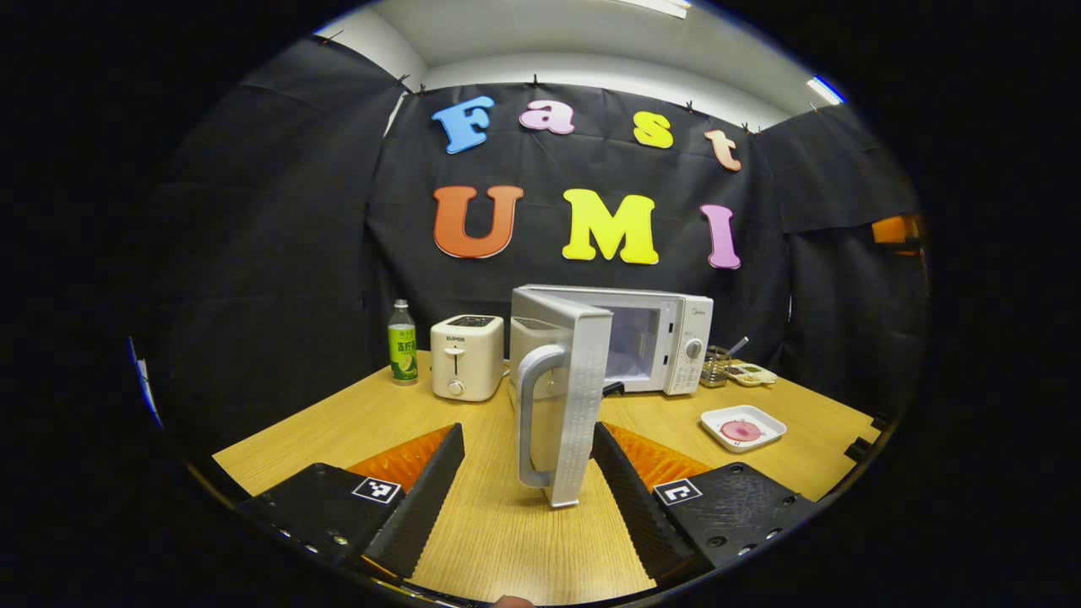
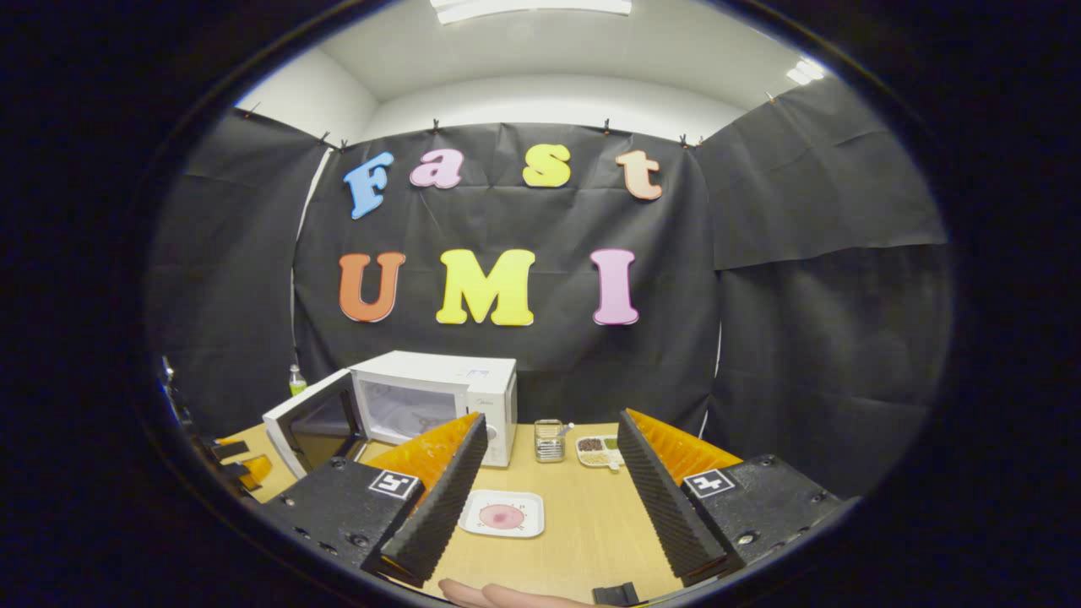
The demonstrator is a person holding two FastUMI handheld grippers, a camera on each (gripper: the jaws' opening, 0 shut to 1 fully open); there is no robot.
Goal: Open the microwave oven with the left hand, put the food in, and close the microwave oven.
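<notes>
Wooden table (image 1: 329,431) carries a bottle (image 1: 402,343) and toaster (image 1: 466,356) at your left, then the microwave (image 1: 667,338), its door (image 1: 562,393) swung open between your spread, empty left gripper (image 1: 528,473). Knock that door and it may swing shut. Rightward, the food plate (image 2: 502,513) waits under your open right gripper (image 2: 549,498); black cloth walls the booth.

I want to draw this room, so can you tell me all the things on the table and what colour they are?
microwave: one, white, back of table, door swung open
plate: one, white with pink food, front right of microwave
toaster: one, cream, left of microwave
bottle: one, green label, left of toaster
glass jar: one, clear, right of microwave
snack tray: one, white, beside jar
table: one, light wood
left gripper: one, open, around door handle
right gripper: one, open, above plate
</notes>
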